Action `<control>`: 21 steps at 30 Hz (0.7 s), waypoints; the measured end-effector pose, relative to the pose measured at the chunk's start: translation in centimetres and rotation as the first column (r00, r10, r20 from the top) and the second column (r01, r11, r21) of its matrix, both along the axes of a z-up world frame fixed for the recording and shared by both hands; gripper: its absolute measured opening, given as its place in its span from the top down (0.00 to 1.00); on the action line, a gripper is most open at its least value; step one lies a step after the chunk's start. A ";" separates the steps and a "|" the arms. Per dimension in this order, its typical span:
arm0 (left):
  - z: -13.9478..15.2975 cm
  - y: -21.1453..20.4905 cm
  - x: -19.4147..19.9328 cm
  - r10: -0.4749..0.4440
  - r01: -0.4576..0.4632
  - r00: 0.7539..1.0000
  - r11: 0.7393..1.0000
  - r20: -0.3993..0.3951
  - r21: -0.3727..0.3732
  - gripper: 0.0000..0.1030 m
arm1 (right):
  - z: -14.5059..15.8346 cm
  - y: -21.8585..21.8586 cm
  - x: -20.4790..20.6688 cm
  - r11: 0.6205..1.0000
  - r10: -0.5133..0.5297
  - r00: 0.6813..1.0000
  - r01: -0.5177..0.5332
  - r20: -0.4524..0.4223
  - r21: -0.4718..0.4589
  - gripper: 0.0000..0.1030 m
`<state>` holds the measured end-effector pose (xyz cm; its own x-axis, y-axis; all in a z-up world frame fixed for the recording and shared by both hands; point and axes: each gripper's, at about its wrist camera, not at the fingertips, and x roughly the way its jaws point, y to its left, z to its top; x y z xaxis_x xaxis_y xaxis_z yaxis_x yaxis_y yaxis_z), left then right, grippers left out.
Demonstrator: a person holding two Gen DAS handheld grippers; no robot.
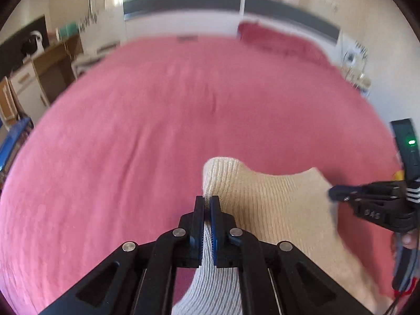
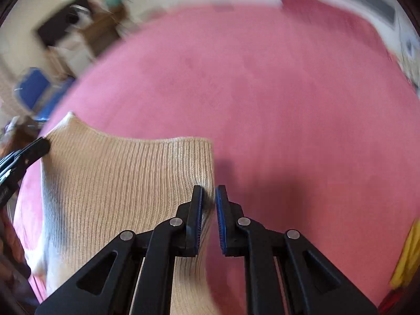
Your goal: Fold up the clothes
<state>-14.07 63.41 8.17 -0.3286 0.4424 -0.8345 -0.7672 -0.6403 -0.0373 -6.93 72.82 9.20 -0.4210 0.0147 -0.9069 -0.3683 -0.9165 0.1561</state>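
Left hand-held gripper (image 1: pixel 207 202) pinches ribbed beige knit (image 1: pixel 262 204) | right hand-held gripper (image 2: pixel 209 197) narrowly parted at edge

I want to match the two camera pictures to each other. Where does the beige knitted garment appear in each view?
Left wrist view: the beige knitted garment is in the lower centre and right, pinched in the shut jaws of the left gripper.
Right wrist view: it fills the lower left, its right edge by the right gripper.
Shared landmark: the pink bedspread behind it.
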 end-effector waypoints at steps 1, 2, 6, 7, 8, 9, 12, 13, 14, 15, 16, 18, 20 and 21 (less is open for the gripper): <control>-2.1 0.5 -0.2 -0.022 0.025 0.998 0.998 0.063 -0.052 0.95 | -1.1 -0.1 0.5 1.000 -0.029 0.999 0.029 0.020 0.002 0.85; -3.4 0.2 -0.4 -0.012 0.018 0.997 0.996 0.079 -0.082 0.93 | -2.1 -0.1 1.1 0.998 -0.058 0.997 0.058 0.040 0.004 0.85; -3.2 -5.2 -3.5 0.087 -0.106 0.966 0.992 0.243 0.068 0.87 | 0.1 -1.0 5.6 0.993 -0.053 0.990 0.038 -0.130 -0.111 0.83; -2.4 -7.3 -4.3 0.104 -0.143 0.954 0.982 0.280 0.126 0.87 | 0.8 -1.8 6.7 0.986 -0.023 0.986 -0.005 -0.167 -0.168 0.82; -1.6 -10.1 -4.7 0.107 -0.159 0.947 0.975 0.303 0.153 0.87 | 1.4 -2.7 7.7 0.974 0.011 0.981 -0.054 -0.192 -0.222 0.82; -0.9 -12.9 -5.1 0.110 -0.175 0.939 0.968 0.325 0.178 0.87 | 1.7 -3.9 8.5 0.960 0.048 0.979 -0.100 -0.201 -0.260 0.80; -0.7 -18.3 -5.8 0.091 -0.143 0.940 0.980 0.329 0.138 0.87 | 0.6 -7.1 9.8 0.921 0.142 0.977 -0.189 -0.156 -0.340 0.73; -0.6 -19.8 -5.6 0.082 -0.121 0.944 0.987 0.320 0.104 0.87 | -0.3 -7.4 9.8 0.917 0.160 0.980 -0.192 -0.117 -0.351 0.73; -0.5 -21.4 -5.4 0.074 -0.100 0.947 0.993 0.312 0.069 0.87 | -1.4 -7.4 9.9 0.923 0.160 0.985 -0.172 -0.064 -0.343 0.73; -0.8 -23.2 -4.7 0.074 -0.091 0.949 0.995 0.306 0.040 0.87 | -2.6 -7.1 10.0 0.940 0.131 0.991 -0.126 -0.008 -0.318 0.73; -1.1 -24.9 -4.0 0.074 -0.082 0.951 0.997 0.301 0.012 0.87 | -3.3 -6.6 10.4 0.953 0.080 0.997 -0.070 0.022 -0.293 0.76; -1.3 -27.8 -3.7 0.071 -0.073 0.955 0.997 0.289 -0.005 0.86 | -3.6 -5.8 11.6 0.962 -0.025 0.999 0.032 0.027 -0.271 0.85; -1.5 -30.7 -3.5 0.068 -0.064 0.958 0.998 0.277 -0.022 0.83 | -1.7 -6.9 13.7 0.943 -0.053 0.998 0.039 -0.032 -0.329 0.77; -1.5 -32.2 -3.3 0.066 -0.060 0.960 0.998 0.271 -0.030 0.82 | -0.6 -8.2 14.7 0.932 -0.036 0.997 0.011 -0.063 -0.361 0.69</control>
<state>-17.38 31.24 6.62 -0.1144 0.4089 -0.9054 -0.6882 -0.6898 -0.2246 7.82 64.64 8.57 -0.4848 -0.2974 -0.8226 -0.3659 -0.7853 0.4995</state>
